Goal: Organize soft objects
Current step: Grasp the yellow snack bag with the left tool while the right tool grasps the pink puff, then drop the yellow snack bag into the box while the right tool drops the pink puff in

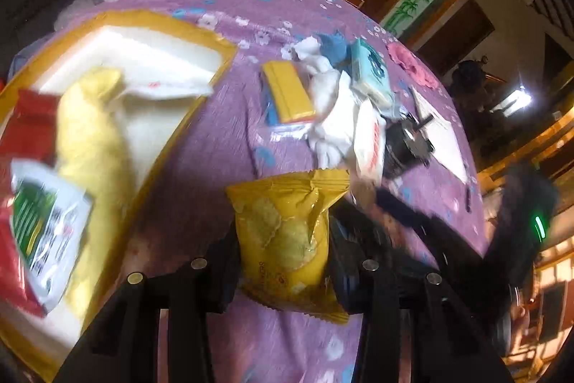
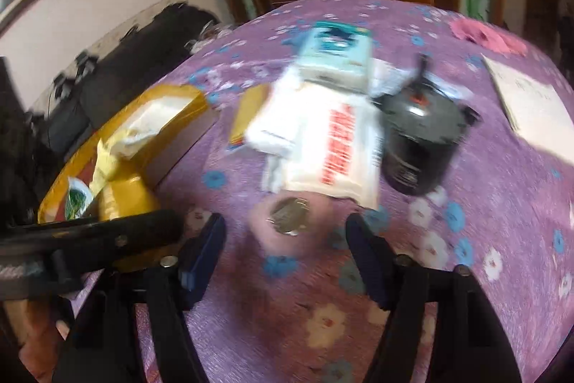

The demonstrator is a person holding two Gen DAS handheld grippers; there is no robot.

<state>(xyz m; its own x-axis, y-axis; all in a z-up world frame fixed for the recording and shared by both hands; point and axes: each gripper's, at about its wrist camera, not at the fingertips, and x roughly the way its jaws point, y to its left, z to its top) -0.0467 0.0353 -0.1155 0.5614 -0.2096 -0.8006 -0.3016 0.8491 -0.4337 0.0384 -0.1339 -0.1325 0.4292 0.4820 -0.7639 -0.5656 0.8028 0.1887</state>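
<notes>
Yellow snack packet clamped upright between the fingers of the left gripper, lifted above the purple flowered cloth and just right of the gold-rimmed box. Inside that box: a yellow plush piece, white padding, a red packet and a white-and-green packet. Beyond the yellow snack packet, farther out on the cloth, a heap of soft things: a yellow flat pack, crumpled white tissue, a white pack with red print and a light blue tissue pack, all touching or overlapping. Right of the heap, a black pot-like object, partly on a white sheet; its exact kind hard to make out through the blur. Right gripper with jaws wide apart, holding nothing, hovering over the cloth just short of the white pack with red print. Between its fingertips, on the cloth, a pink ring-shaped thing with a metallic centre, blurred. From the right wrist view, the box left of the heap, the black object right of it.
</notes>
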